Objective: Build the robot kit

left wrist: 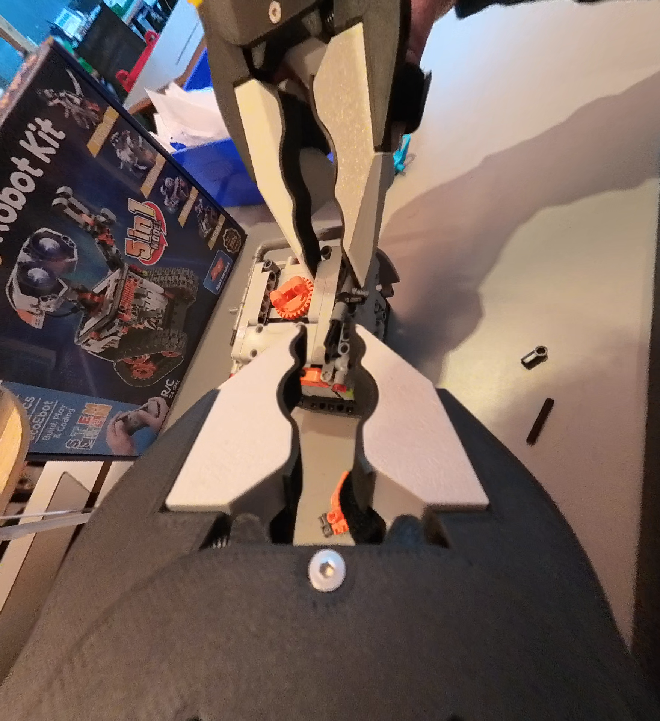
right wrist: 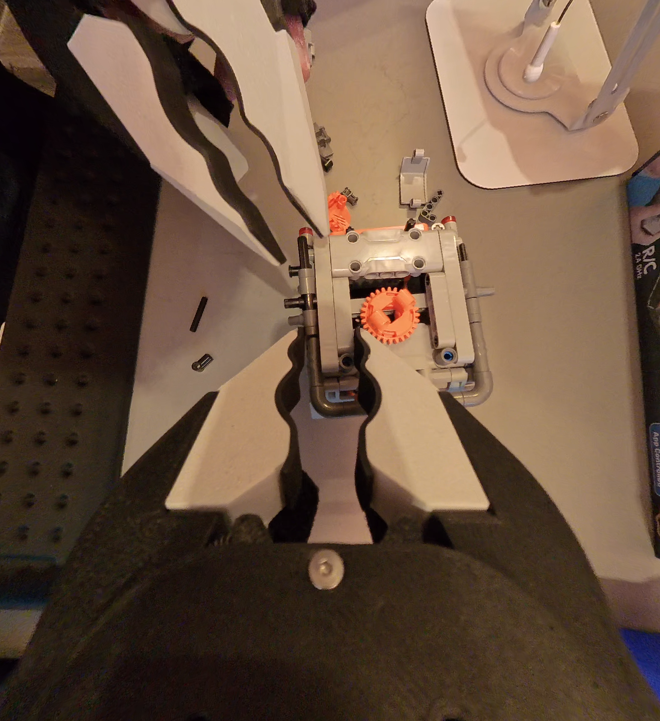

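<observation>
R gripper point(right wrist: 330, 343) clamped on left side beam of grey block model point(right wrist: 383, 304), on table point(right wrist: 535, 351) beside kit box point(left wrist: 86, 253). L gripper point(left wrist: 330, 343) fingers astride model's near end, contact unclear, can't tell grip. Orange gear point(right wrist: 392, 316) mid-frame. Advice: squeeze frame only, avoid gear; loose black pins point(right wrist: 198, 314) nearby.

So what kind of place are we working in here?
Probably a hobby or maker workbench, not a kitchen or factory. A printed robot kit box stands beside a half-built grey brick assembly, loose small black pins lie around it, and a white lamp base sits behind.
</observation>
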`<state>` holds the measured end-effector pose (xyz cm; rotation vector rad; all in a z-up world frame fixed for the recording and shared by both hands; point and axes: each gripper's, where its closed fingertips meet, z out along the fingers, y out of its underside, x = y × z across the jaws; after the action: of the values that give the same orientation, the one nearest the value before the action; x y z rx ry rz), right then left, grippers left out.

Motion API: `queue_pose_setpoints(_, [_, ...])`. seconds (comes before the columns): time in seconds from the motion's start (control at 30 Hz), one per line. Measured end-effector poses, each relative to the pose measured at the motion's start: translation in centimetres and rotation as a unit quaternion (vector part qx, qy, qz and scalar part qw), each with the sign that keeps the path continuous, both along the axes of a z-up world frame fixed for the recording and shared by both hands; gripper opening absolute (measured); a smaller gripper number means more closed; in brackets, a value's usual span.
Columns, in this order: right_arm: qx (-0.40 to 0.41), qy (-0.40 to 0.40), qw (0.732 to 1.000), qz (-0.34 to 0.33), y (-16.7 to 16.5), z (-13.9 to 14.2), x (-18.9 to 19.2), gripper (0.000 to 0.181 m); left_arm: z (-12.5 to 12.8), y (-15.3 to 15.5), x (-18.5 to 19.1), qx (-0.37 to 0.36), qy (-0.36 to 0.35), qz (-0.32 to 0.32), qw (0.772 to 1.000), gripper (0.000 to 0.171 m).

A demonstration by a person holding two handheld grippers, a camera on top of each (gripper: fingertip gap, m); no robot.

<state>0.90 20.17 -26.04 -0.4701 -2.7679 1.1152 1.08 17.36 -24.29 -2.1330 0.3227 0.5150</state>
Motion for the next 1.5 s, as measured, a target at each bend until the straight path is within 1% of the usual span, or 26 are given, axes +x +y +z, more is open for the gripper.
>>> queue_pose_setpoints(0.03, [-0.001,-0.001,1.000,0.001,0.0,0.0,0.0,0.022,-0.2,0.1,0.0,-0.012,0.005,0.000,1.000,0.020])
queue_pose_setpoints(0.13, [-0.004,-0.004,1.000,0.004,0.0,0.0,0.1,0.022,-1.2,0.4,0.2,-0.060,0.006,-0.005,0.998,0.018])
queue_pose_setpoints(0.2, [-0.005,-0.007,1.000,0.005,0.0,0.0,0.1,0.021,-1.1,0.6,-0.2,-0.065,0.002,0.007,0.998,0.009])
queue_pose_setpoints(0.27, [-0.008,-0.010,1.000,0.006,0.0,0.0,0.1,0.021,-1.2,0.8,-0.2,-0.078,-0.010,0.006,0.997,0.009])
queue_pose_setpoints(0.33, [-0.012,-0.014,1.000,0.006,0.1,0.0,0.0,0.021,-1.1,0.8,-0.3,-0.079,-0.002,0.005,0.997,0.007])
queue_pose_setpoints(0.47, [-0.017,-0.021,1.000,0.009,0.2,0.1,0.0,0.021,-1.0,1.0,-0.3,-0.062,-0.001,0.005,0.998,0.006])
queue_pose_setpoints(0.6, [-0.023,-0.036,0.999,0.014,0.3,0.1,0.0,0.021,-0.8,1.2,-0.2,-0.044,0.026,0.008,0.999,0.005])
queue_pose_setpoints(0.67, [-0.026,-0.043,0.999,0.016,0.3,0.2,0.1,0.023,-0.8,1.3,0.0,-0.031,0.023,0.004,0.999,0.005])
queue_pose_setpoints(0.73, [-0.032,-0.050,0.998,0.019,0.3,0.2,0.2,0.029,-0.7,1.4,-0.1,-0.020,0.015,0.002,1.000,0.005])
queue_pose_setpoints(0.83, [-0.026,-0.037,0.999,0.021,0.4,0.1,0.1,0.026,-0.5,1.5,0.1,0.000,-0.019,0.002,1.000,0.005])
queue_pose_setpoints(0.87, [-0.025,-0.034,0.999,0.019,0.5,0.1,0.0,0.022,-0.5,1.5,0.2,0.004,-0.022,0.002,1.000,0.005])
queue_pose_setpoints(0.93, [-0.020,-0.017,0.999,0.020,0.5,0.1,-0.1,0.022,-0.7,1.6,0.2,0.012,-0.028,0.004,1.000,0.005])
queue_pose_setpoints(1.2, [-0.034,-0.022,0.999,0.011,0.5,0.1,0.0,0.022,-0.8,1.4,0.0,0.015,-0.009,0.005,1.000,0.007])
queue_pose_setpoints(1.27, [-0.043,-0.025,0.999,0.012,0.5,0.2,0.2,0.026,-0.5,1.4,-0.1,0.015,-0.003,0.006,1.000,0.007])
queue_pose_setpoints(1.37, [-0.044,-0.022,0.999,0.008,0.8,0.1,0.3,0.022,-0.6,1.3,0.0,0.014,-0.014,0.006,1.000,0.007])
queue_pose_setpoints(1.4, [-0.043,-0.021,0.999,0.008,0.9,0.1,0.3,0.019,-0.7,1.3,0.1,0.009,-0.016,0.005,1.000,0.010])
queue_pose_setpoints(1.47, [-0.045,-0.023,0.999,0.006,0.8,0.1,0.4,0.017,-0.1,1.1,0.4,0.011,-0.007,0.000,1.000,0.010])
queue_pose_setpoints(1.5, [-0.047,-0.025,0.999,0.007,0.8,0.1,0.4,0.017,0.1,1.1,0.5,0.008,-0.011,0.000,1.000,0.013])
